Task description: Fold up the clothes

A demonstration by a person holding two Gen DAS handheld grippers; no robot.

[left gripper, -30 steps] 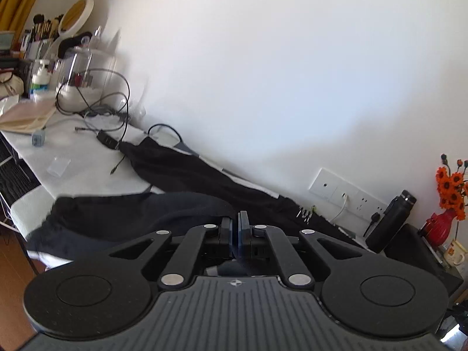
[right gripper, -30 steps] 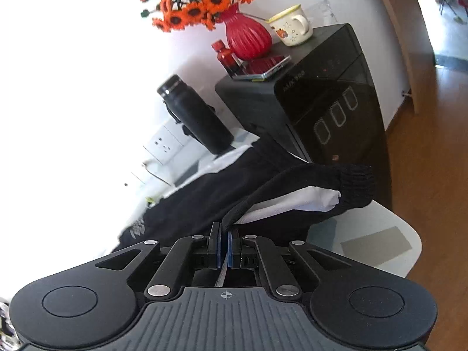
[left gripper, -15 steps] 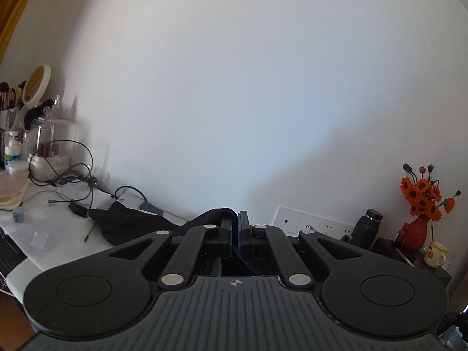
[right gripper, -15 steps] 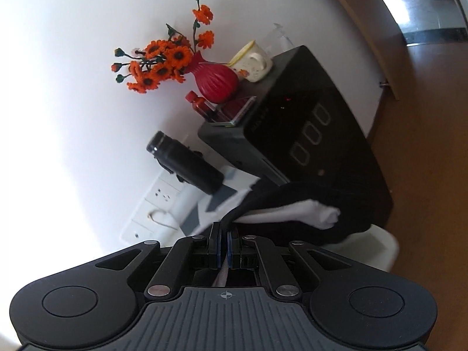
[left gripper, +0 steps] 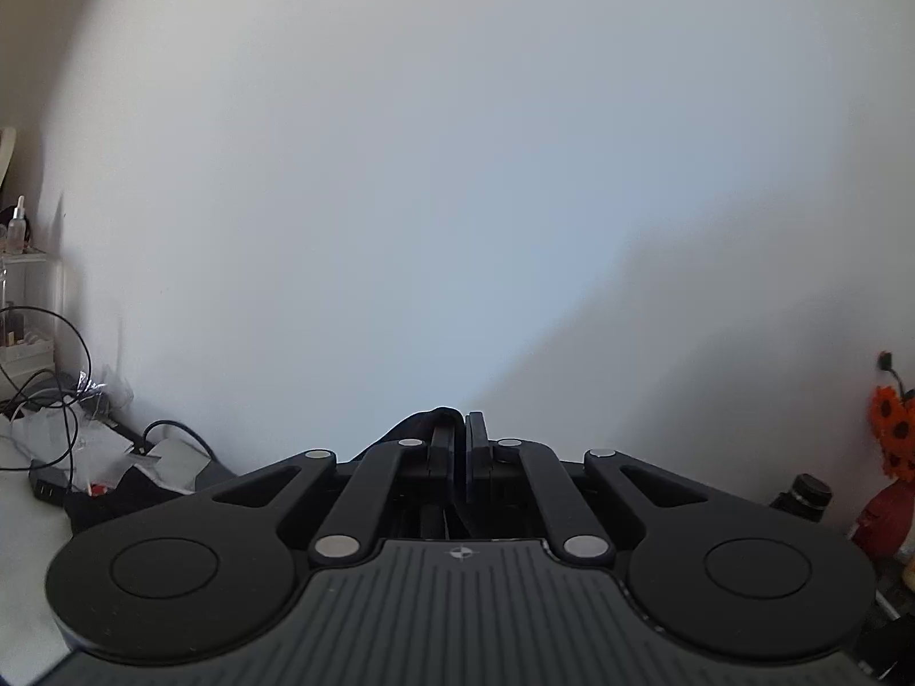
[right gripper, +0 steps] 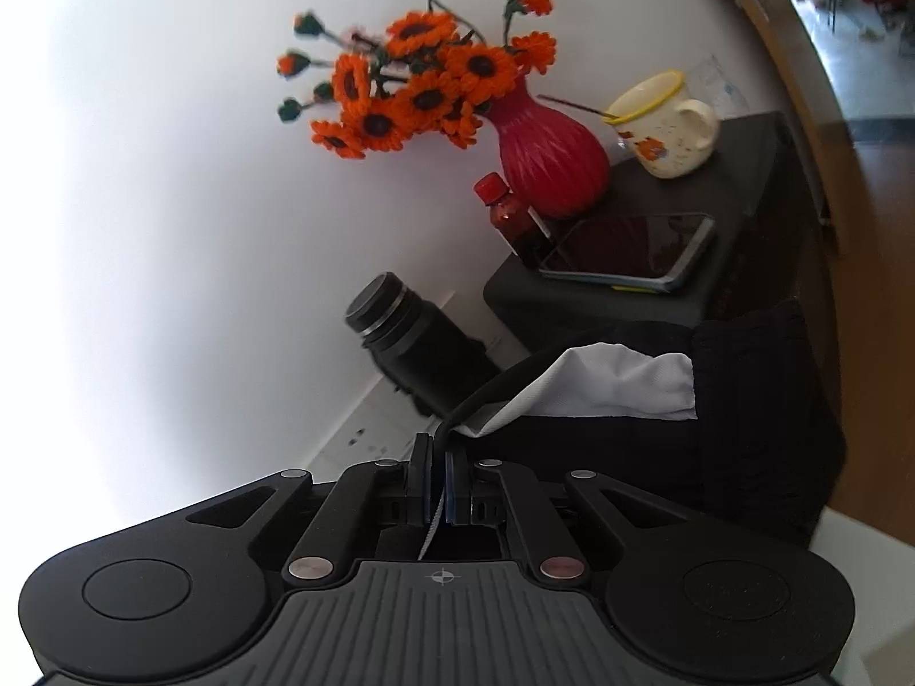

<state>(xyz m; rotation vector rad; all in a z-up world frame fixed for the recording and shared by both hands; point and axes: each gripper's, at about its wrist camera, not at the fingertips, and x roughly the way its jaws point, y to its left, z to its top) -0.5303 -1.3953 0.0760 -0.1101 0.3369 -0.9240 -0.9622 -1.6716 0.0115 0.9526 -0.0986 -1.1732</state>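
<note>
- Where our right gripper (right gripper: 437, 477) sits low in the frame's middle, its jaws are pinched tight on an edge of the black garment (right gripper: 657, 446), and a pale strip of cloth hangs down between the pads.
- From that grip the garment runs up and to the right, filling the right middle of the frame, its white lining (right gripper: 617, 383) showing in a fold and a ribbed cuff (right gripper: 755, 360) at the far right.
- Our left gripper (left gripper: 459, 457) is also closed on cloth: a dark fold of the garment (left gripper: 426, 420) humps over its tips at lower centre, against the bare wall (left gripper: 457, 171).
- The red vase (right gripper: 549, 160) in the upper middle of the right view holds orange flowers (right gripper: 423, 86); the cream mug (right gripper: 663, 131) beside it holds a thin stick, and both stand on a black cabinet (right gripper: 760, 217).
- Only the right view shows the tablet (right gripper: 629, 251), the small red bottle (right gripper: 509, 217) and the lining; the black flask (right gripper: 412, 337) is plain there.
- Only the left view shows the cables (left gripper: 51, 377) and clutter at lower left, with more black cloth (left gripper: 114, 497) lying there.
</note>
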